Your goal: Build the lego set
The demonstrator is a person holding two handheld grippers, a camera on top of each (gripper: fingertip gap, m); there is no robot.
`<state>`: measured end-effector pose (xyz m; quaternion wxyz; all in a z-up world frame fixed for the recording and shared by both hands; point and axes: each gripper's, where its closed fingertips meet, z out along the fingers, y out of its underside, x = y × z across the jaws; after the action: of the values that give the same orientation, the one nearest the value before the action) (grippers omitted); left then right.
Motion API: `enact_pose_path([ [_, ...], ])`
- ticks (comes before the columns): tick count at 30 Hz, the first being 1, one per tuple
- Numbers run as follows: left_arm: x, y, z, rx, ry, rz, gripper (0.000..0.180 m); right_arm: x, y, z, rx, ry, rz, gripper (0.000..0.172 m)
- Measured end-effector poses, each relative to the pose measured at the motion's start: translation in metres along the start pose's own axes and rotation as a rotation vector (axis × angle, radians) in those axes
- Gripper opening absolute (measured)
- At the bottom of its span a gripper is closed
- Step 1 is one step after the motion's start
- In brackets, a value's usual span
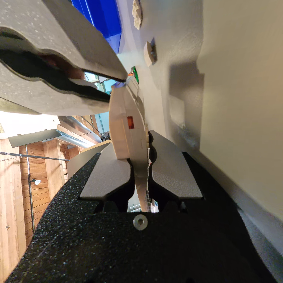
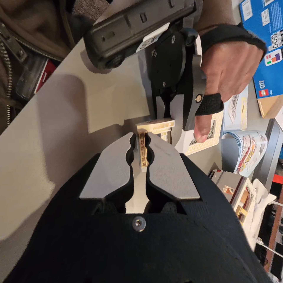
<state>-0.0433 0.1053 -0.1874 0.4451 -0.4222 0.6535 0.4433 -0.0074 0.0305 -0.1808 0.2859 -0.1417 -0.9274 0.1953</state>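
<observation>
In the left wrist view, the left gripper (image 1: 140,154) was clamped on a cream brick assembly (image 1: 125,131) at the centre of the frame, both grey fingers (image 1: 113,173) pressed to its sides. A small orange tile (image 1: 130,122) showed on the piece's face. The right gripper (image 1: 121,81) entered from the upper left, its tips meeting the top end of the same piece. A pale table surface (image 1: 229,107) filled the right side, with two loose cream bricks (image 1: 150,53) and a blue box (image 1: 104,23) toward the top. Timber walls and a silver duct lay at lower left.

In the right wrist view, the right gripper (image 2: 140,147) was shut on a narrow tan studded strip (image 2: 143,151) of that assembly, at mid-frame, pads tight on both edges. Above it the left gripper (image 2: 166,116) held the cream cross-piece (image 2: 156,124), steadied by a bare hand (image 2: 226,73) in black straps.

With both tools on one small build, a steady, even squeeze and no twisting looked wise, or the joint could split. To the right lay a cream bordered plate (image 2: 214,142), open instruction booklets (image 2: 248,148), a blue printed box (image 2: 266,46) and a part-built model (image 2: 238,197), crowding that side of the white table (image 2: 91,107). A person's jacket (image 2: 23,38) filled the upper left.
</observation>
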Motion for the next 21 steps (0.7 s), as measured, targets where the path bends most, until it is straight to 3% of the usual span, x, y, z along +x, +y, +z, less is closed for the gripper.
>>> enact_pose_path([
  [6, 0.000, 0.001, 0.000, -0.004, -0.004, 0.015, 0.015, 0.000, 0.000, 0.002, -0.004, -0.068, 0.031, 0.009],
  [13, -0.007, 0.003, -0.002, 0.000, -0.034, -0.017, 0.015, 0.005, -0.004, -0.006, 0.137, -0.113, 0.244, 0.008],
  [21, -0.012, -0.001, -0.004, 0.025, -0.049, -0.039, 0.015, 0.005, -0.009, -0.013, 0.221, -0.176, 0.367, 0.008],
])
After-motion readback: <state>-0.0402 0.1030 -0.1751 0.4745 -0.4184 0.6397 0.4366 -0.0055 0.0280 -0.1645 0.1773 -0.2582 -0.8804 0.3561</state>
